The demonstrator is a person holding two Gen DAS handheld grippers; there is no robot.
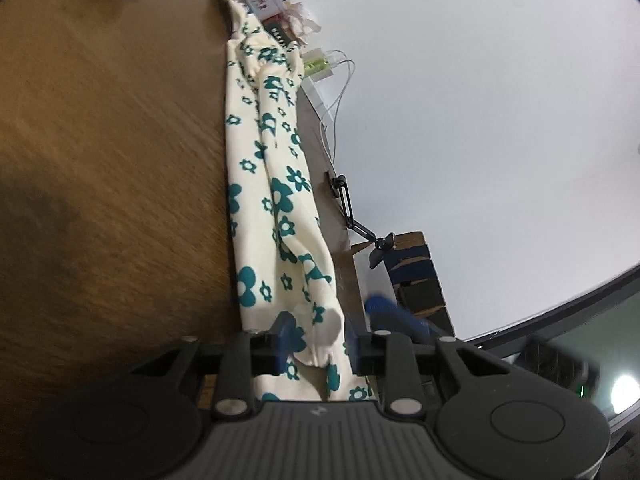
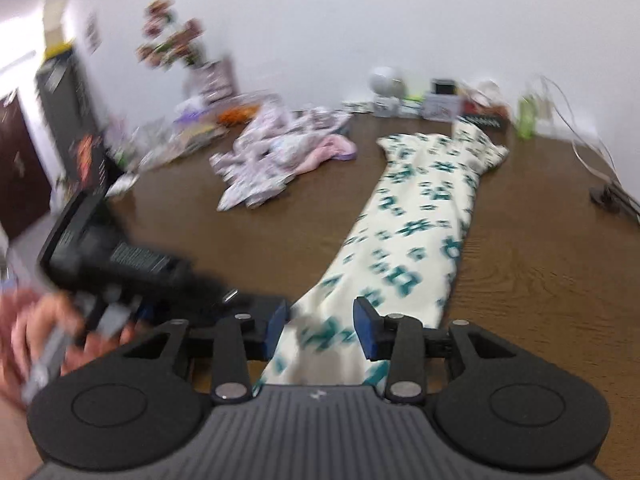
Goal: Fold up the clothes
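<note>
A cream garment with teal flowers (image 1: pixel 276 200) lies folded into a long narrow strip on the brown wooden table (image 1: pixel 120 160). Its near end, with a white cuff (image 1: pixel 328 328), sits between the blue pads of my left gripper (image 1: pixel 318 340), whose jaws stand apart and do not pinch it. In the right wrist view the same garment (image 2: pixel 424 216) runs away toward the wall. Its near end passes between the parted fingers of my right gripper (image 2: pixel 322 328), which do not press on it. At that view's left a hand (image 2: pixel 36 332) holds the other gripper's black body (image 2: pixel 100 248), blurred.
A loose pile of pink and white clothes (image 2: pixel 276 152) lies mid-table on the left. Boxes, a green bottle (image 2: pixel 528 116), flowers (image 2: pixel 172 40) and white cables (image 2: pixel 580 152) line the wall. A black clamp arm (image 1: pixel 352 208) and a cardboard box (image 1: pixel 416 272) sit off the table edge.
</note>
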